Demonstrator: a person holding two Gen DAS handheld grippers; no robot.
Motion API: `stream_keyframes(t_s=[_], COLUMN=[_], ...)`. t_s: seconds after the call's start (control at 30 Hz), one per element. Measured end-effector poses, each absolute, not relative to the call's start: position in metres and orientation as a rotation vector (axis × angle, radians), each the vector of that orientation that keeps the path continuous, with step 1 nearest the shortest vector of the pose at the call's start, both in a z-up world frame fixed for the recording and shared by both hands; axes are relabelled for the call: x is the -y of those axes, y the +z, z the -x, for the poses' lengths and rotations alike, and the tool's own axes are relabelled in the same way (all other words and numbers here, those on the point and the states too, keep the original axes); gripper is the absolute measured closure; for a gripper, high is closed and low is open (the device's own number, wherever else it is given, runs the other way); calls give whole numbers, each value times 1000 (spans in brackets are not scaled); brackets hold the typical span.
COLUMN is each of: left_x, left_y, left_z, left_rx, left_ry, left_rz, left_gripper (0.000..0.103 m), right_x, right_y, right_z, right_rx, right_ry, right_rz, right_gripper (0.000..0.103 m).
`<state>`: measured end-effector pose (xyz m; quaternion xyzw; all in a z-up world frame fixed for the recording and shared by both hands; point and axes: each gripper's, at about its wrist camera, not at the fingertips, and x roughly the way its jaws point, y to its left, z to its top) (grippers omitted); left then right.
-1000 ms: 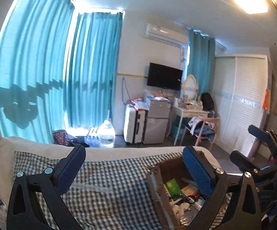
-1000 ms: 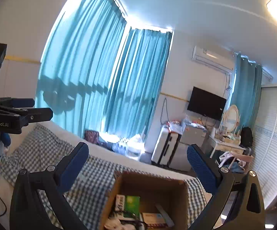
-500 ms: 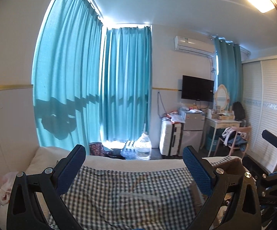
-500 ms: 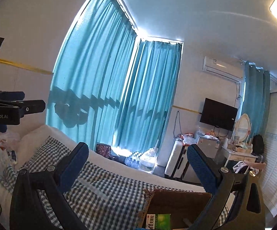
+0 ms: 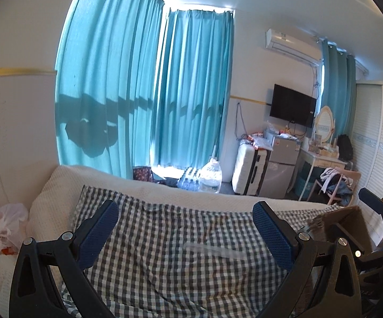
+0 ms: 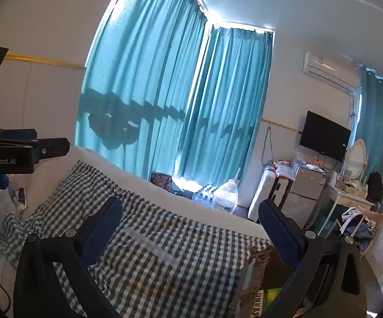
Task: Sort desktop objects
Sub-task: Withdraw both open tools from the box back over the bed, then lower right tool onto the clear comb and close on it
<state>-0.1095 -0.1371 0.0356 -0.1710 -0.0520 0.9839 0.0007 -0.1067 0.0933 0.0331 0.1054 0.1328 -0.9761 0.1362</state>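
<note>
My left gripper (image 5: 185, 232) is open and empty, held above a checked cloth (image 5: 181, 262). My right gripper (image 6: 190, 232) is open and empty above the same cloth (image 6: 165, 259). A brown cardboard box (image 6: 260, 270) sits at the cloth's right end, with a green packet (image 6: 269, 299) showing inside. In the left wrist view only the box's flap (image 5: 342, 218) shows at the right edge, beside the other gripper (image 5: 377, 228). The left gripper's body (image 6: 13, 153) shows at the left of the right wrist view.
A white blanket (image 5: 66, 185) lies under the cloth. A plastic bag (image 5: 4, 228) sits at the left. Beyond the bed are teal curtains (image 5: 191, 92), a water jug (image 5: 210, 176), a suitcase (image 5: 248, 171), a small fridge (image 5: 281, 167) and a dressing table (image 5: 321, 159).
Both views have swung left and upward away from the box. The box's contents have mostly left both views; more of the cloth and left wall now shows.
</note>
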Motion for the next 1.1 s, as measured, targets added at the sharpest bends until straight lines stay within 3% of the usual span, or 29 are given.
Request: stream_keyframes(t_s=[0.5,0.77,0.97,1.1], left_x=[160,166,166,166], left_y=[-56,-97,-135,-161], left_z=[176,210,239,250], left_rx=[66,112,102,75], left_ry=[3102,3014,2939,2895], left_rz=[808,957,1126,1241], left_gripper=[0,2,18,40], right_x=[-41,-19,-3,-6], right_y=[-82,-130,-165,-182], right_z=[206,257,295,311], right_rx=[-499,-562,-627,-568], right_ry=[-2691,-2641,-2589,-2559], right_rz=[-665,-802,-907,-959], right_gripper=[0,0,6,11])
